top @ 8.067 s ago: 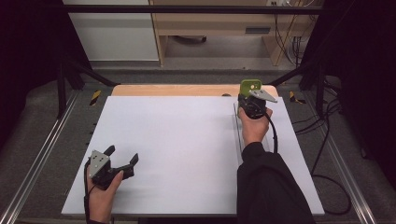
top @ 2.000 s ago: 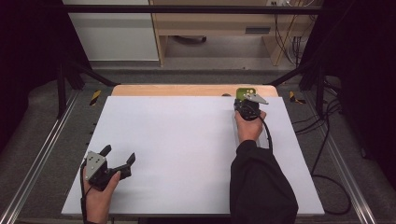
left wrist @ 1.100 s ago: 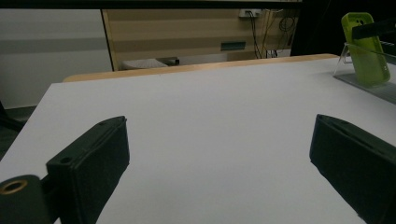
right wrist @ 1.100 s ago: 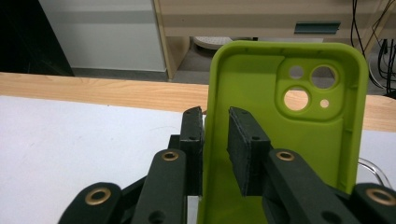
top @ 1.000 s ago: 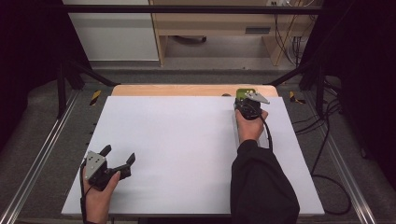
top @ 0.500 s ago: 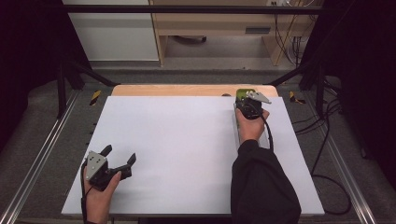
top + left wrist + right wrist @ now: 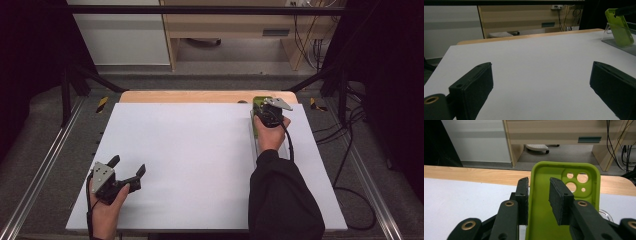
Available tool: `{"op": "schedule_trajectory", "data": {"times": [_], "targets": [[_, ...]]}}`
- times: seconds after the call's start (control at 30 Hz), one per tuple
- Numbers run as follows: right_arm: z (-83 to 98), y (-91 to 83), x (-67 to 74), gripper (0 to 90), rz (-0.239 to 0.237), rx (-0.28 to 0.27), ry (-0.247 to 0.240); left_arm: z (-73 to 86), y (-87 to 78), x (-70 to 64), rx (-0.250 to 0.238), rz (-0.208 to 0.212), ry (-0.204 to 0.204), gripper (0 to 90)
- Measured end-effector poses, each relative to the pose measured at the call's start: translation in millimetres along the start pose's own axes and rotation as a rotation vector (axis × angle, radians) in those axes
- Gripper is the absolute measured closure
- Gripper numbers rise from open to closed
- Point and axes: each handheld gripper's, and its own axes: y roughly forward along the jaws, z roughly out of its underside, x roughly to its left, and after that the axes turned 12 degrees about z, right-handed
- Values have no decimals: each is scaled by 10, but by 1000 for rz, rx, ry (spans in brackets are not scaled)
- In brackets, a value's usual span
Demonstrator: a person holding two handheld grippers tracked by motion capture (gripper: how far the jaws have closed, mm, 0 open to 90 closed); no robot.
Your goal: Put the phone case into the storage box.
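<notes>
A lime-green soft plastic phone case (image 7: 564, 195) is being set on a clear plastic stand (image 7: 621, 41) at the far right of a white table (image 7: 200, 150).

The right gripper (image 7: 537, 197) is placed over the left edge of the case, which is propped upright and tilted in the stand. Its jaws have just been opening; a gap is seen beside the case wall, so the grip appears released. The placing is judged nearly done, with only withdrawal left. The left gripper (image 7: 127, 170) is held at the near left, its jaws spread wide with nothing between them. Nothing besides the case is seen in the stand.
</notes>
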Motion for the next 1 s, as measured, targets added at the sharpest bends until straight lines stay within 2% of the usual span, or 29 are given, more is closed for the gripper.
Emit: {"op": "schedule_trajectory", "data": {"times": [0.23,0.5,0.6,1.0], "targets": [[-16,-17,5,640,4,-1,3,-4,-12,5,2,-3,4,44],[-43,-43,-3,599,6,-9,-16,-6,-8,-3,3,-1,5,44],[-60,-60,7,565,10,-16,-29,-5,-4,-5,3,0,5,44],[-135,-112,4,456,25,-32,-29,-19,-13,-16,-2,-1,8,44]]}}
